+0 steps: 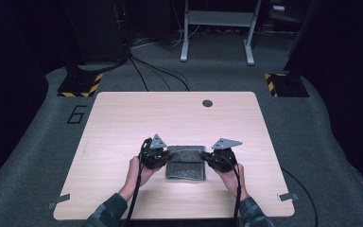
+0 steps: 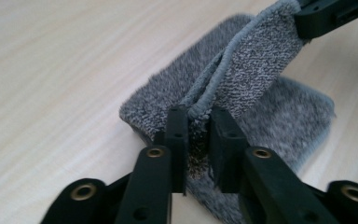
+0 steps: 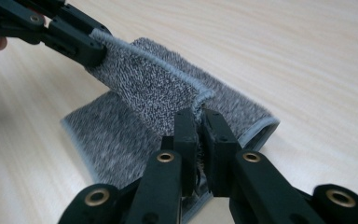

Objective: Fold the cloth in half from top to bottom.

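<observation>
A grey terry towel (image 1: 185, 164) lies folded on the light wooden table (image 1: 123, 123), between the two hands. One layer of it is lifted and stretched between the grippers. My left gripper (image 2: 198, 116) has the hemmed corner of the towel (image 2: 247, 70) between its jaws, which stand a little apart with cloth filling the gap. My right gripper (image 3: 199, 116) is shut tight on the other corner of the towel (image 3: 154, 88). In the high view the left gripper (image 1: 166, 158) is at the towel's left edge and the right gripper (image 1: 207, 158) at its right edge.
A round dark grommet hole (image 1: 207, 103) sits near the table's far edge. Beyond the table are cables (image 1: 146, 71), a metal frame's legs (image 1: 217, 28) and yellow-black striped bases (image 1: 80, 85). Grey carpet surrounds the table.
</observation>
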Tool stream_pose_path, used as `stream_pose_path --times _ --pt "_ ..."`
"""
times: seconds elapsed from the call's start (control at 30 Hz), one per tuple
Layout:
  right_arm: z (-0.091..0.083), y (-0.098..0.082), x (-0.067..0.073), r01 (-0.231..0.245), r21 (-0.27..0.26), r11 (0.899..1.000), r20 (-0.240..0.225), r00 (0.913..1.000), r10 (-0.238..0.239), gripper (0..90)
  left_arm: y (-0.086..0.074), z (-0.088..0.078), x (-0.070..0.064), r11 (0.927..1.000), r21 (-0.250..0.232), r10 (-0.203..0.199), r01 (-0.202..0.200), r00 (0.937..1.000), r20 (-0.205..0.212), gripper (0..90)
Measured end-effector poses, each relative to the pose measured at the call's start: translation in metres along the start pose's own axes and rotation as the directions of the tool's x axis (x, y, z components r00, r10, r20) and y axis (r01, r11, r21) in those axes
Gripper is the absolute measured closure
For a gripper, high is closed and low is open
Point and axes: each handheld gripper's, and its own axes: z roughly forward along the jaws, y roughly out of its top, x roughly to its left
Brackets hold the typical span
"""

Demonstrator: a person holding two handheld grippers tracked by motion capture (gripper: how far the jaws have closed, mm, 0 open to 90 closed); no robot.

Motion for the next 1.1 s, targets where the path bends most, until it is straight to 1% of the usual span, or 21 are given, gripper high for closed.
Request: stream_pose_path --times 0.03,0.07,0.13,0.17,0.2,0.3,0.33,0.37,0.43,0.5,0.57,0.6,0.63,0.7,0.73,0.87,0.9,0.93,1.0,1.03,1.1 --pt "-0.001 -0.004 0.001 -0.001 0.003 1.0 -0.006 1.0 0.001 84.7 -0.003 0.001 -0.002 0.9999 0.009 -0.006 0.006 0.9997 0.022 72.6" --pt "-0.003 -0.012 0.003 -0.006 0.012 1.0 -0.016 0.9998 0.006 81.8 -0.007 0.001 -0.005 0.9997 0.022 -0.006 0.006 0.9993 0.037 62.7" --pt "-0.004 -0.015 0.004 -0.005 0.014 1.0 -0.025 0.9997 0.005 79.7 -0.012 0.001 -0.009 0.999 0.042 -0.017 0.015 0.9985 0.053 50.6" --pt "-0.009 -0.022 0.006 -0.005 0.02 1.0 -0.04 0.9992 0.005 73.5 -0.017 -0.003 -0.013 0.9978 0.057 -0.039 0.035 0.9971 0.065 44.4" --pt "-0.013 -0.025 0.007 -0.009 0.017 1.0 -0.05 0.9987 0.01 69.2 -0.017 -0.003 -0.013 0.9978 0.057 -0.039 0.035 0.9971 0.065 41.5" --pt "-0.024 -0.031 0.006 -0.051 -0.013 0.999 -0.061 0.9969 0.05 57.3 -0.02 -0.017 -0.016 0.999 0.03 -0.034 0.033 0.9981 0.05 35.6" --pt "-0.024 -0.031 0.006 -0.051 -0.013 0.999 -0.061 0.9969 0.05 57.3 -0.02 -0.017 -0.016 0.999 0.03 -0.034 0.033 0.9981 0.05 33.9" --pt "-0.03 -0.031 0.004 -0.07 -0.029 0.997 -0.055 0.9961 0.069 48.5 -0.019 -0.022 -0.013 0.9989 0.012 -0.047 0.046 0.9985 0.03 32.1" --pt "-0.03 -0.029 0.002 -0.087 -0.027 0.996 -0.052 0.9949 0.086 45.0 -0.017 -0.023 -0.008 0.9981 0.013 -0.06 0.06 0.9977 0.032 31.9" --pt "-0.027 -0.023 -0.002 -0.103 -0.002 0.995 -0.04 0.9939 0.103 33.7 -0.013 -0.019 -0.002 0.9964 0.019 -0.083 0.082 0.9964 0.018 29.4" --pt "-0.017 -0.016 -0.003 -0.095 0.039 0.995 -0.023 0.9951 0.096 28.5 -0.009 -0.014 0.001 0.9948 0.03 -0.098 0.097 0.9952 0.007 27.1" --pt "-0.01 -0.012 -0.002 -0.08 0.041 0.996 -0.01 0.9967 0.08 23.7 -0.007 -0.011 0.002 0.9949 0.033 -0.095 0.095 0.9955 -0.001 22.3" --pt "-0.01 -0.012 -0.002 -0.08 0.041 0.996 -0.01 0.9967 0.08 23.7 -0.006 -0.007 0.002 0.9953 0.044 -0.086 0.086 0.9962 -0.014 22.3" --pt "0.002 -0.008 0.003 -0.038 0.078 0.996 0.035 0.9988 0.035 21.5 -0.006 0.004 -0.002 0.9935 0.081 -0.076 0.08 0.9958 -0.052 18.8" --pt "0.01 -0.008 0.006 -0.026 0.102 0.994 0.042 0.9989 0.022 18.8 -0.008 0.008 -0.004 0.9932 0.092 -0.063 0.07 0.9952 -0.075 18.4" --pt "0.025 -0.013 0.013 0.008 0.168 0.986 0.08 0.9966 -0.022 15.0 -0.019 0.016 -0.006 0.989 0.139 -0.036 0.051 0.9937 -0.106 17.4" --pt "0.029 -0.018 0.014 -0.001 0.196 0.981 0.085 0.9962 -0.016 14.8 -0.025 0.017 -0.005 0.9865 0.154 -0.039 0.056 0.9936 -0.106 17.3" --pt "0.03 -0.02 0.014 0.01 0.205 0.979 0.082 0.9963 -0.027 14.7 -0.029 0.018 -0.004 0.9847 0.165 -0.04 0.056 0.9941 -0.101 17.3" --pt "0.031 -0.022 0.013 0.015 0.205 0.979 0.071 0.997 -0.03 14.7 -0.032 0.019 -0.004 0.9849 0.164 -0.038 0.055 0.9938 -0.105 17.0" --pt "0.032 -0.024 0.014 0.003 0.206 0.979 0.068 0.9975 -0.017 14.6 -0.035 0.02 -0.004 0.9847 0.165 -0.038 0.054 0.9943 -0.099 16.9" --pt "0.035 -0.027 0.014 0.013 0.215 0.977 0.072 0.997 -0.029 14.6 -0.037 0.021 -0.003 0.9852 0.162 -0.042 0.057 0.9946 -0.095 16.1"
